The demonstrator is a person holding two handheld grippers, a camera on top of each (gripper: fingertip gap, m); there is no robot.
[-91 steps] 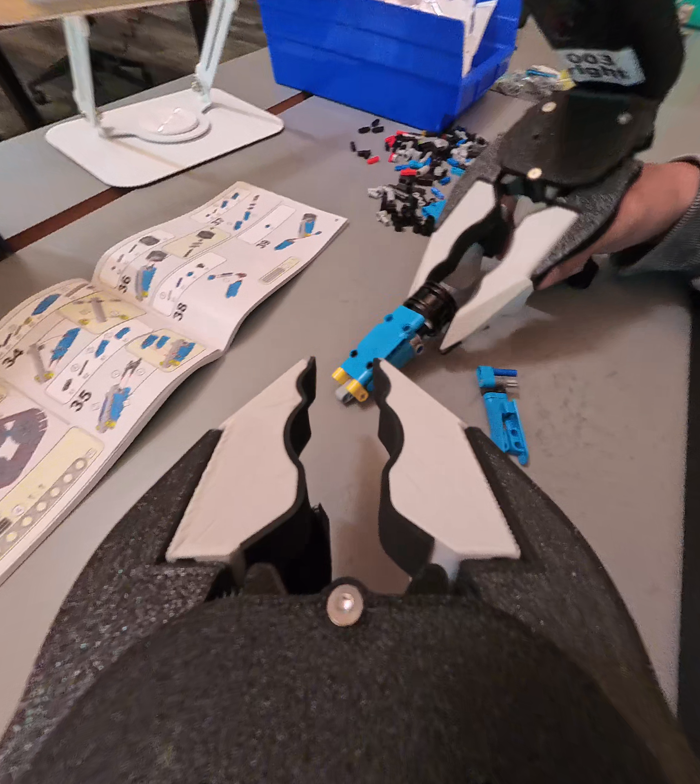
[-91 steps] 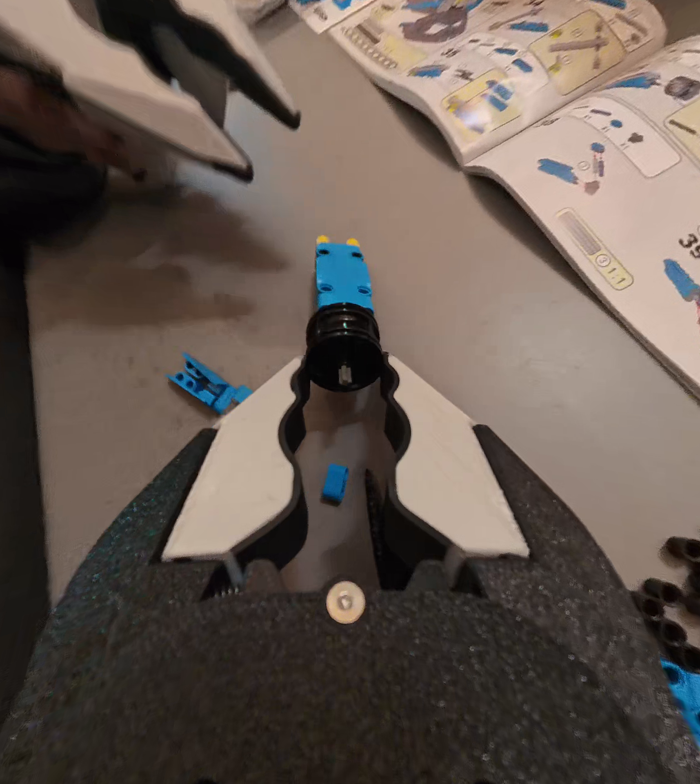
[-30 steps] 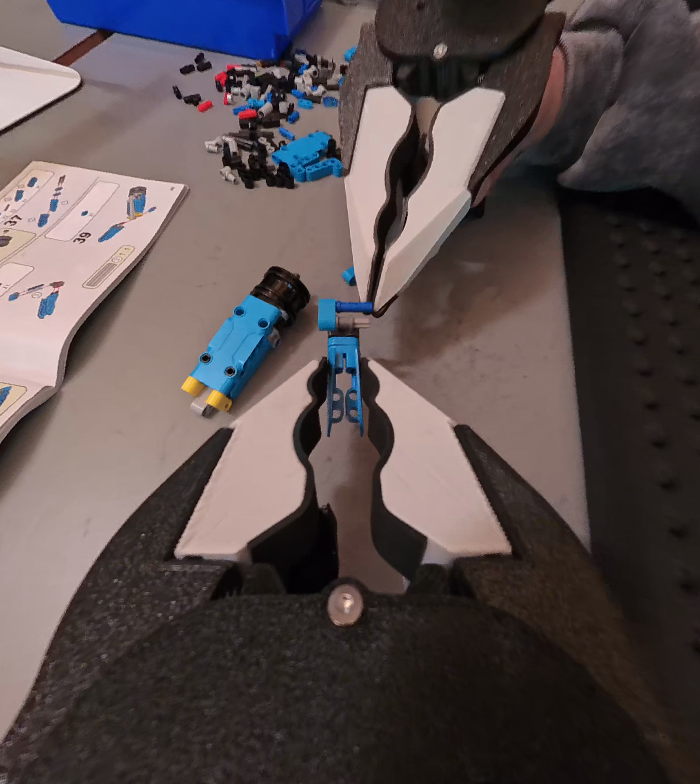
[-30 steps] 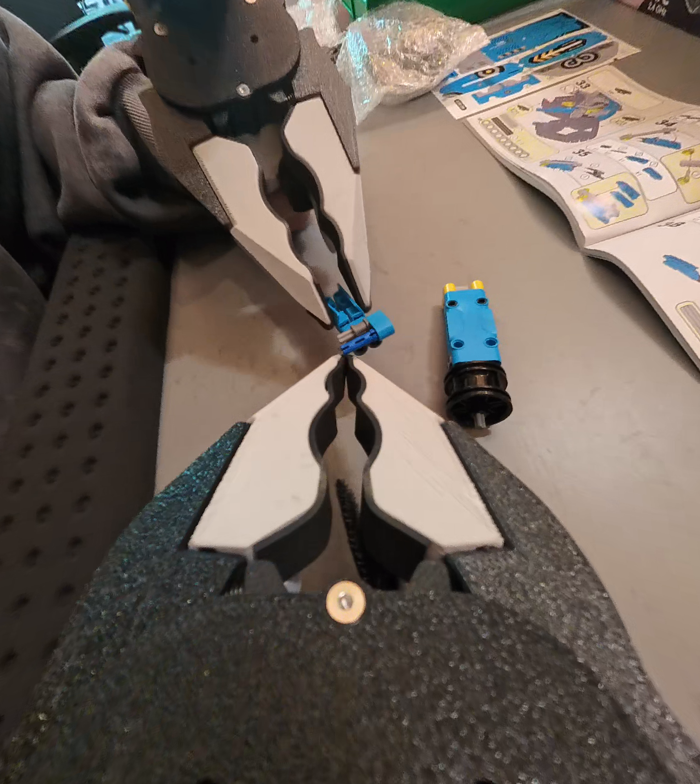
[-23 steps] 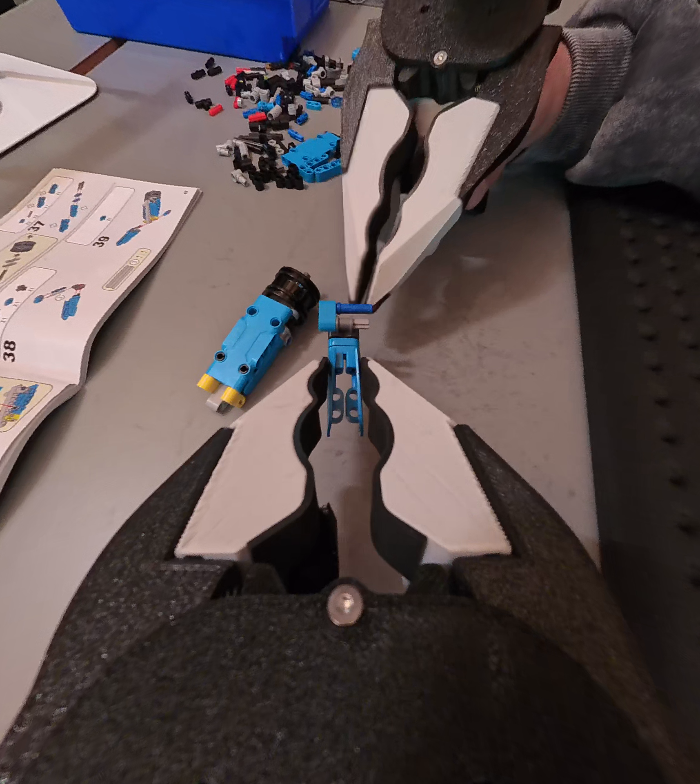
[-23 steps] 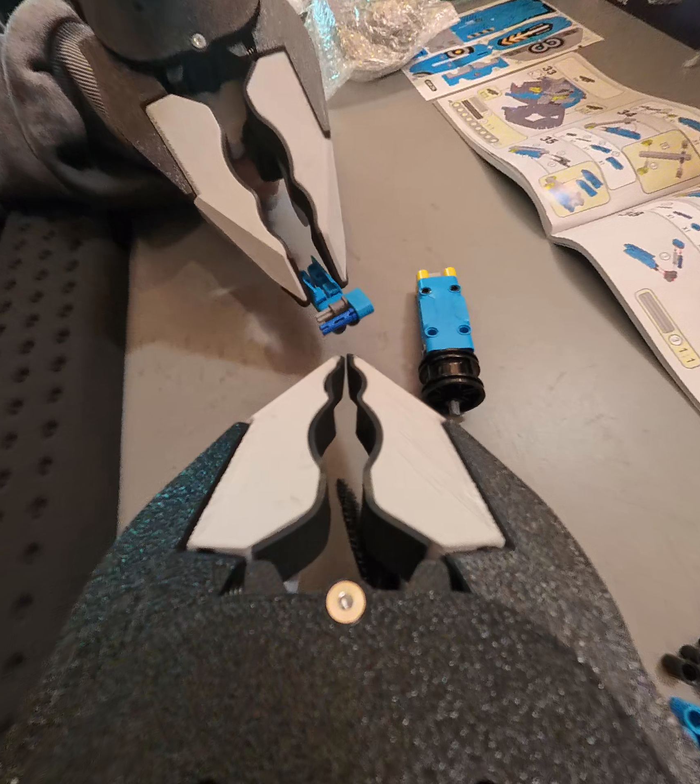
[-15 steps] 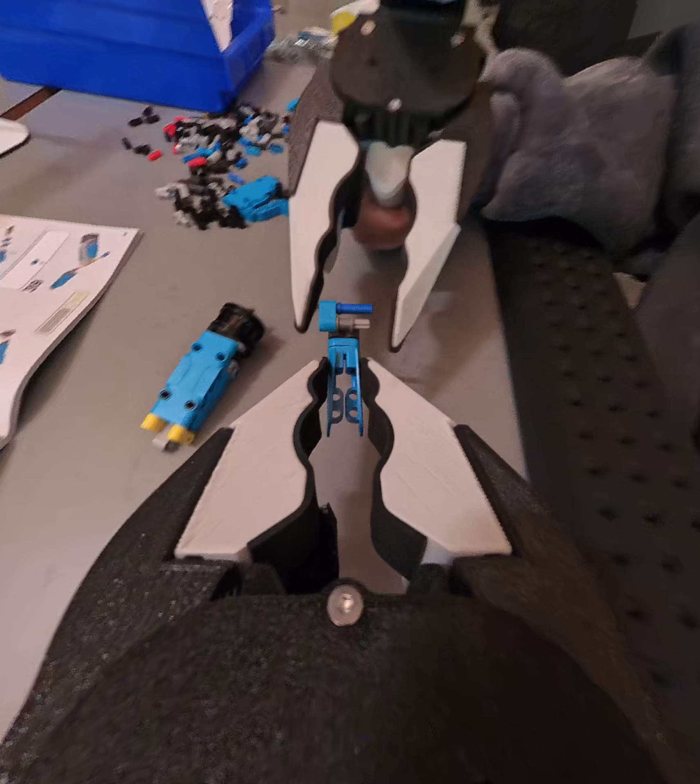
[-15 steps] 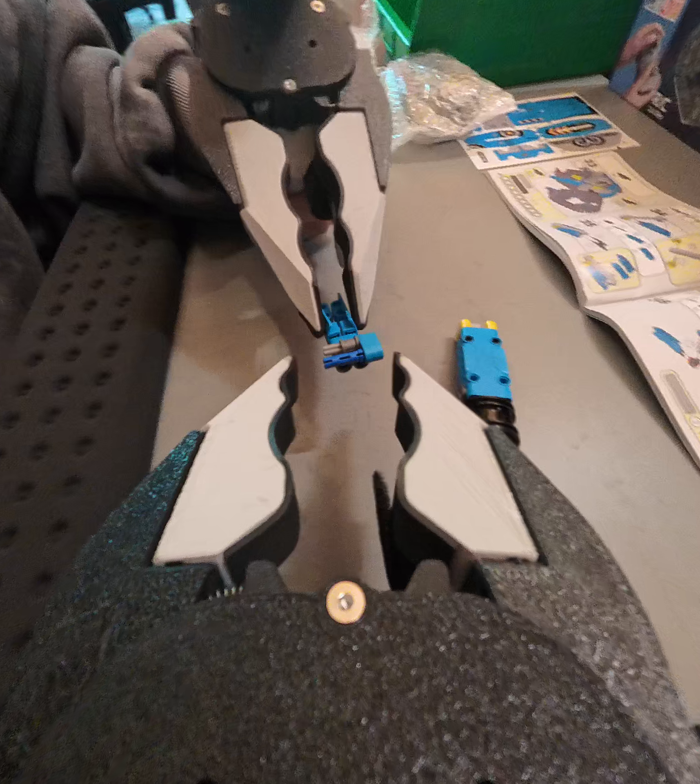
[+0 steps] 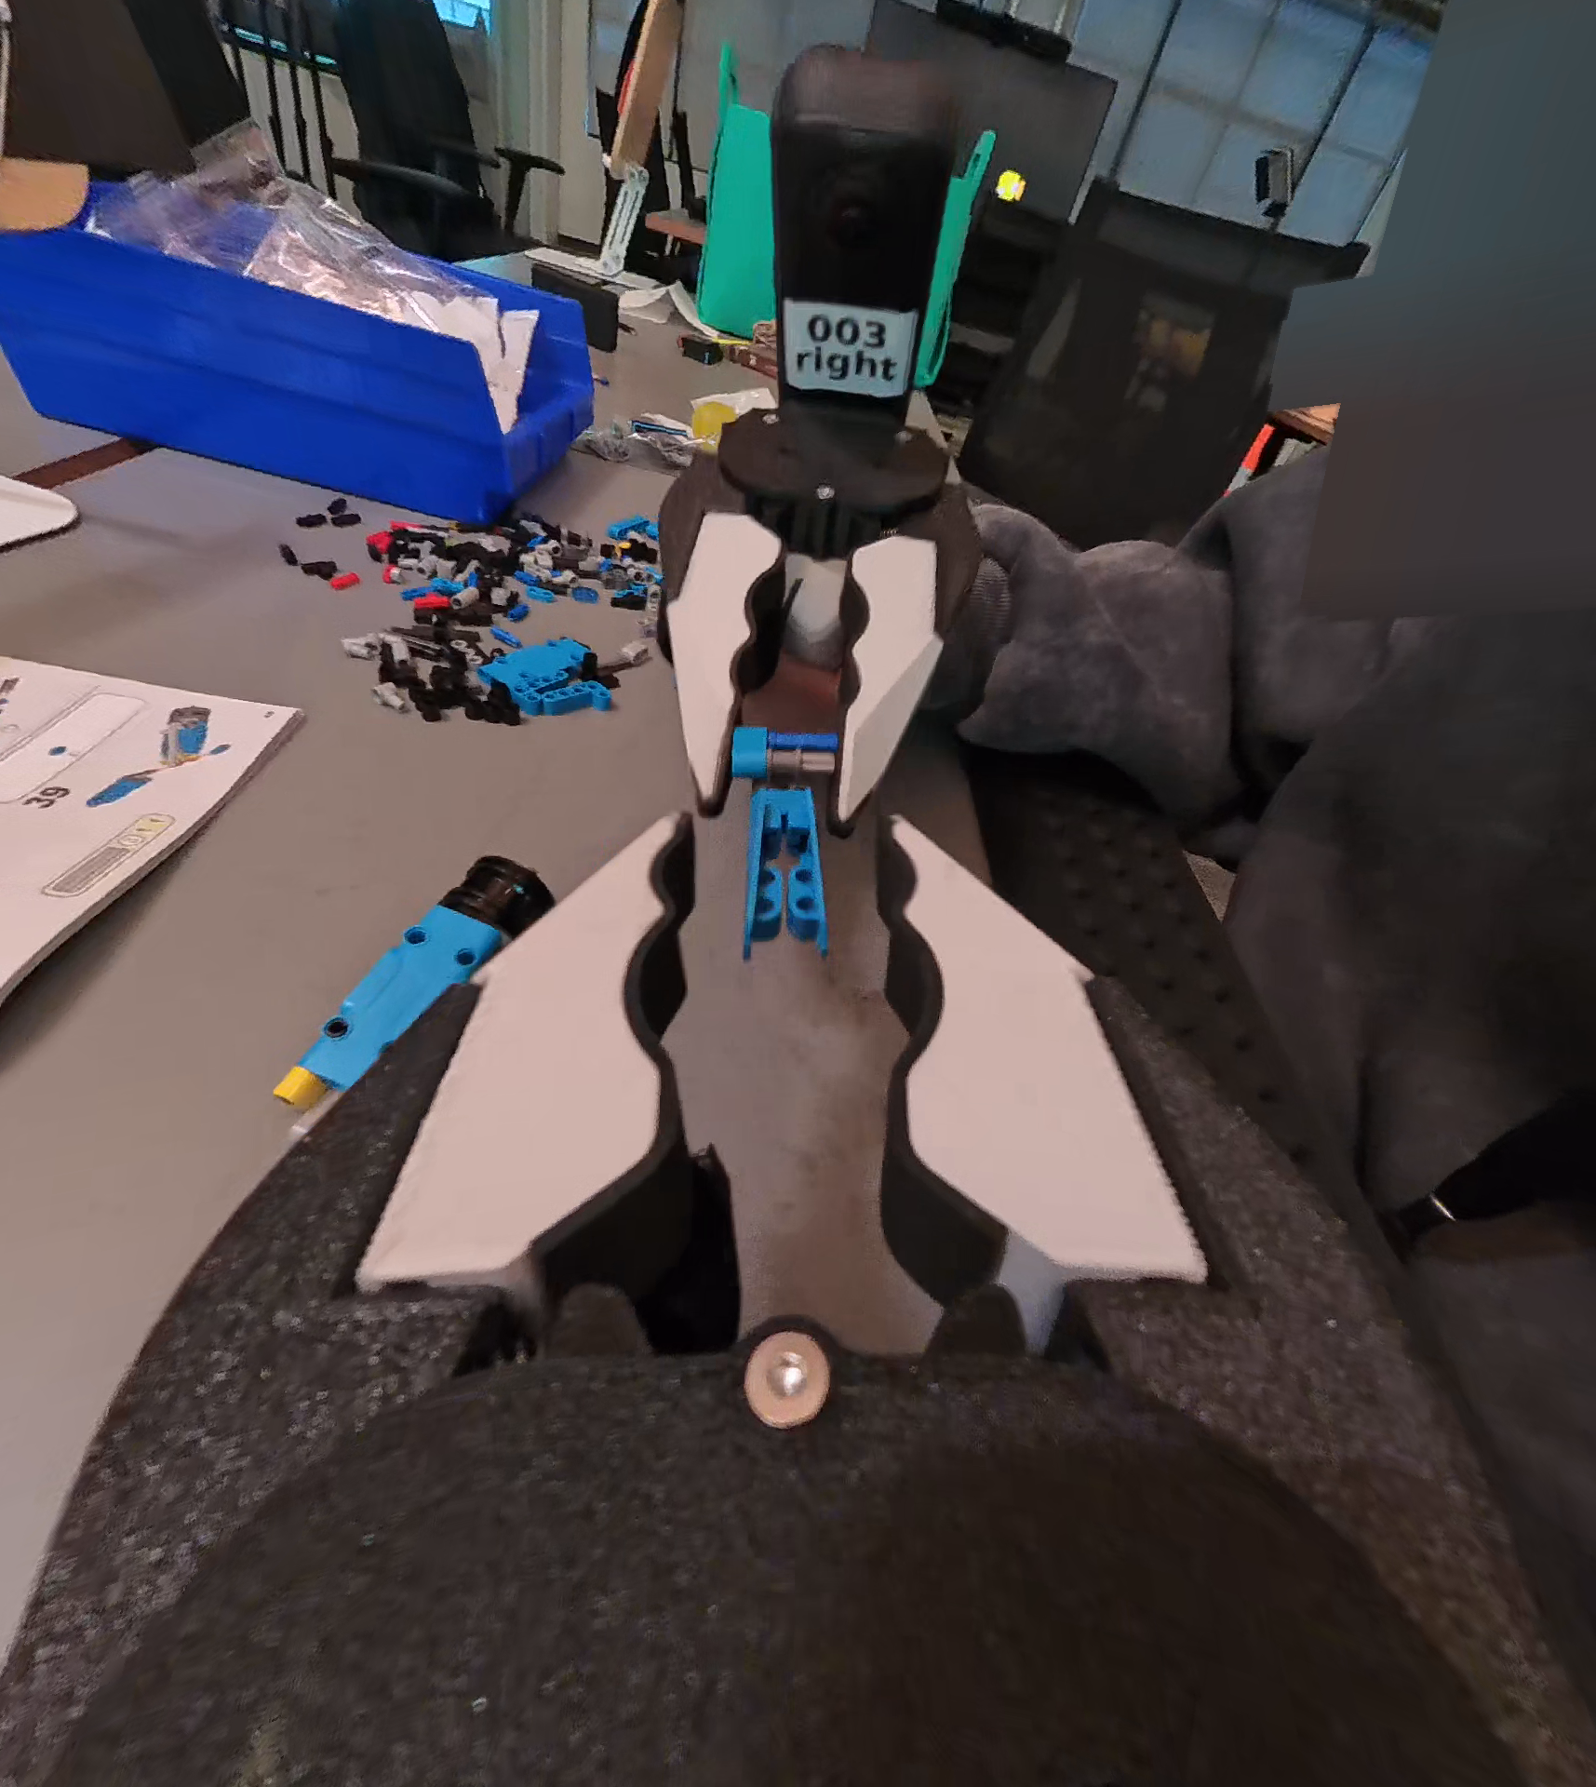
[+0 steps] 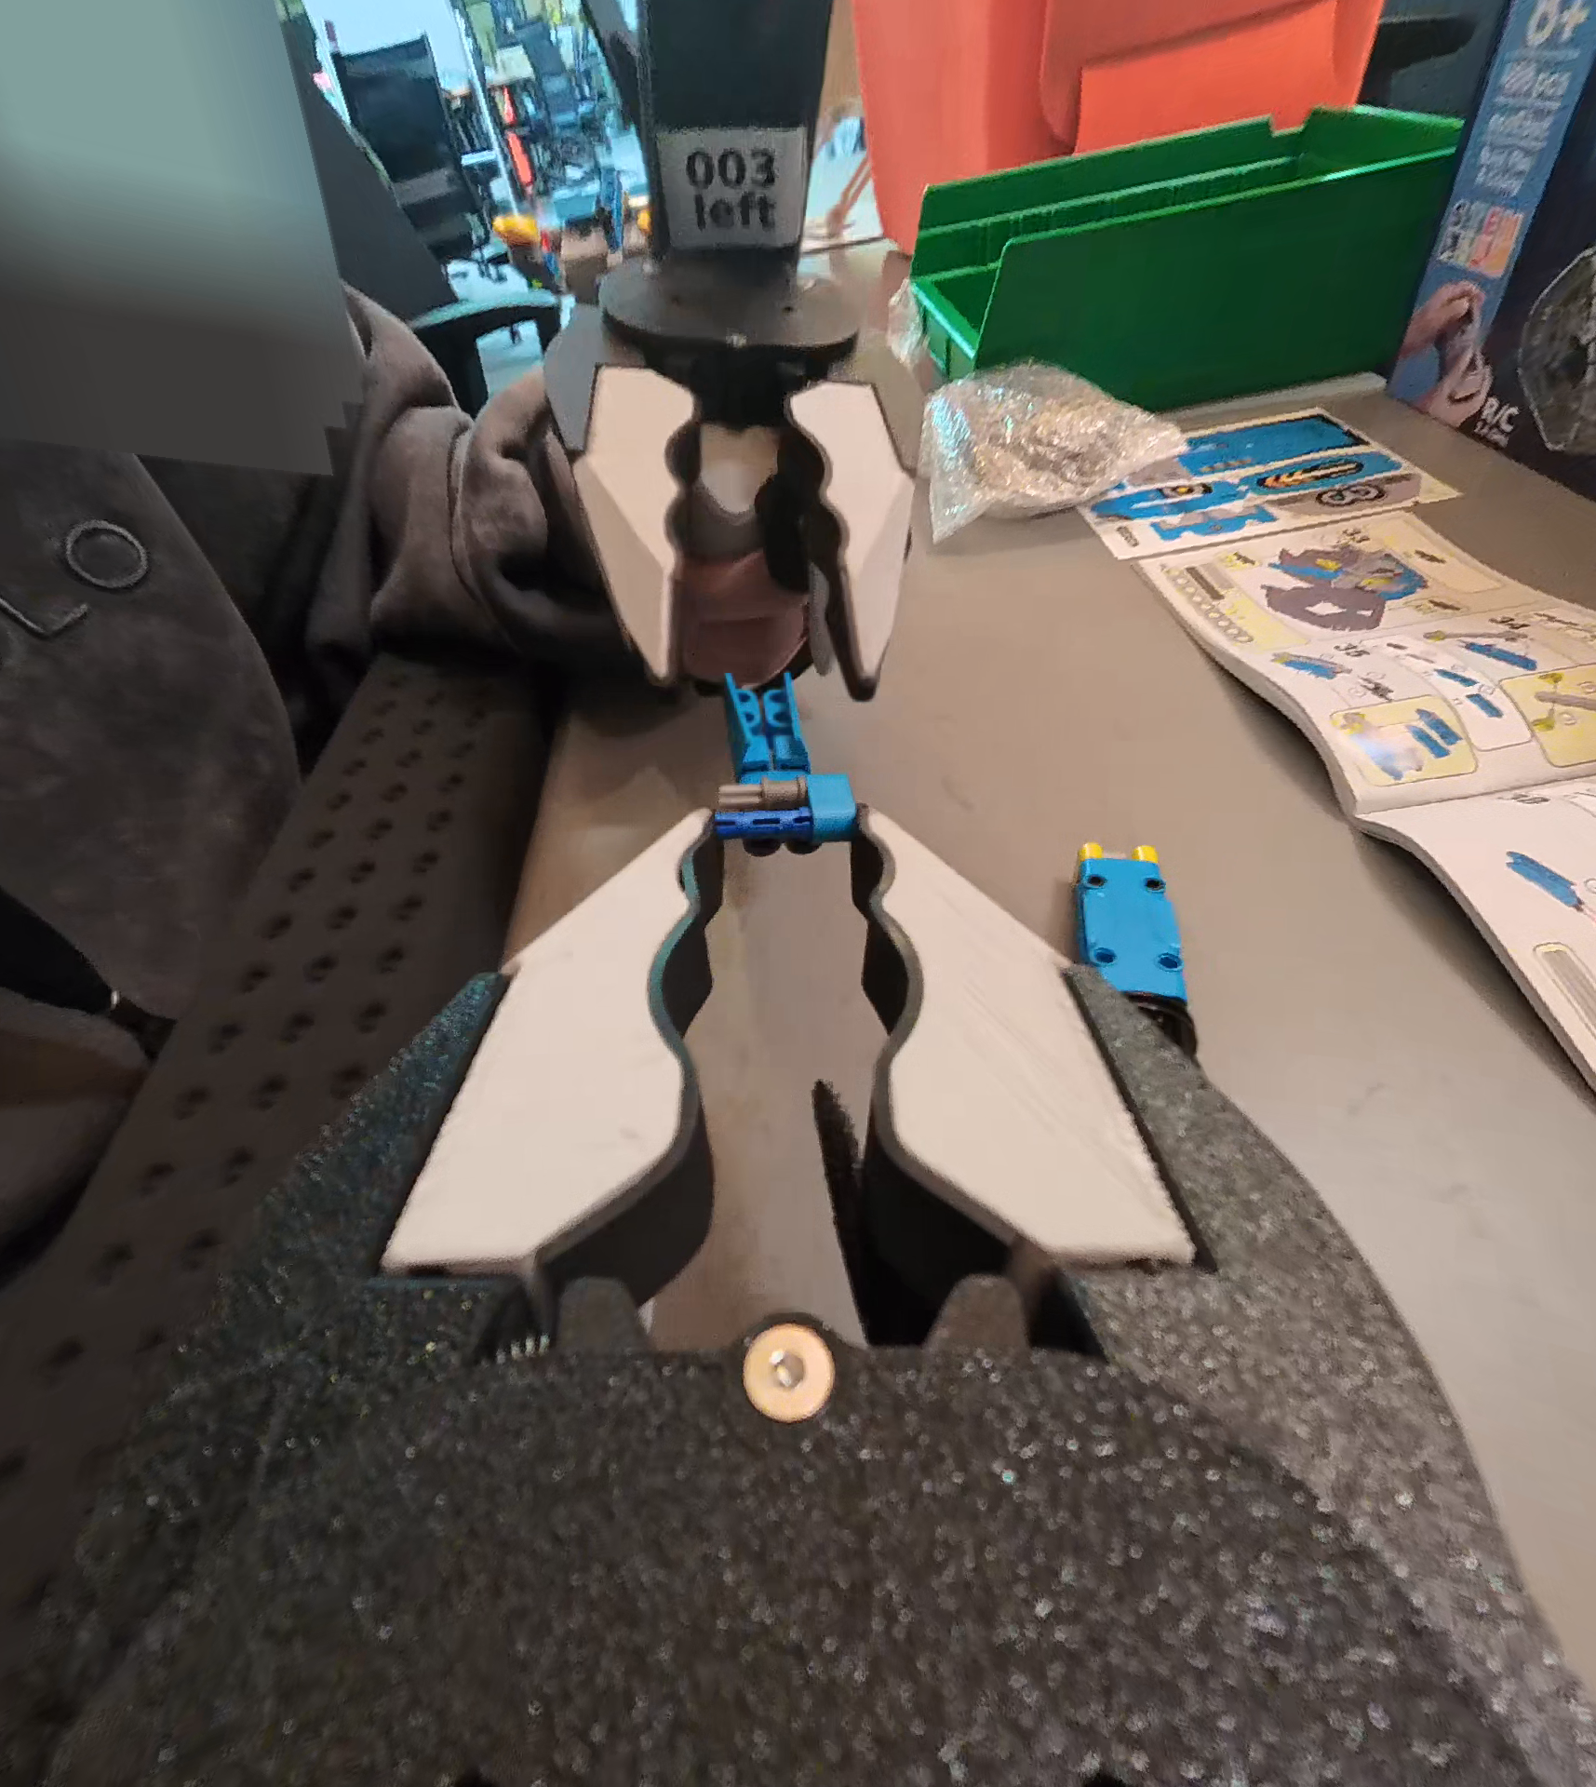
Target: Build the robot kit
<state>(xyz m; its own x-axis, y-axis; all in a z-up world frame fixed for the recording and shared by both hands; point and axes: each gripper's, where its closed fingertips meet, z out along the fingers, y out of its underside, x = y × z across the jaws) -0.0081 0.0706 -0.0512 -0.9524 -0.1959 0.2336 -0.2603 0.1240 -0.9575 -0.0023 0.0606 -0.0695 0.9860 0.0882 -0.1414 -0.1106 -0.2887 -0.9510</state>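
Note:
A small blue assembly (image 9: 782,890), a forked beam with a blue and grey crosspiece at one end, hangs in the air between the two grippers. My right gripper (image 10: 784,822) is shut on the crosspiece (image 10: 779,807); it also shows opposite in the left wrist view (image 9: 779,798). My left gripper (image 9: 784,827) is open, its fingers standing clear on both sides of the beam; it faces me in the right wrist view (image 10: 765,682). A blue block (image 9: 407,977) with a black round end and yellow pegs lies on the grey table, also seen in the right wrist view (image 10: 1127,919).
An open instruction booklet (image 9: 78,774) (image 10: 1451,696) lies on the table. A pile of small parts (image 9: 484,619) sits before a blue bin (image 9: 272,377). A green bin (image 10: 1161,261), a plastic bag (image 10: 1035,445) and a black perforated mat (image 10: 310,919) are nearby. My two grippers' fingertips are within a few centimetres of each other. It is some 10 centimetres from my right tips to the blue block (image 9: 407,977). It turns up in the right wrist view (image 10: 1137,929) as well.
The left gripper, shut on the blue beam before, has opened. The right gripper opened half a second ago and has now closed on the crosspiece. Both grippers have tilted up.

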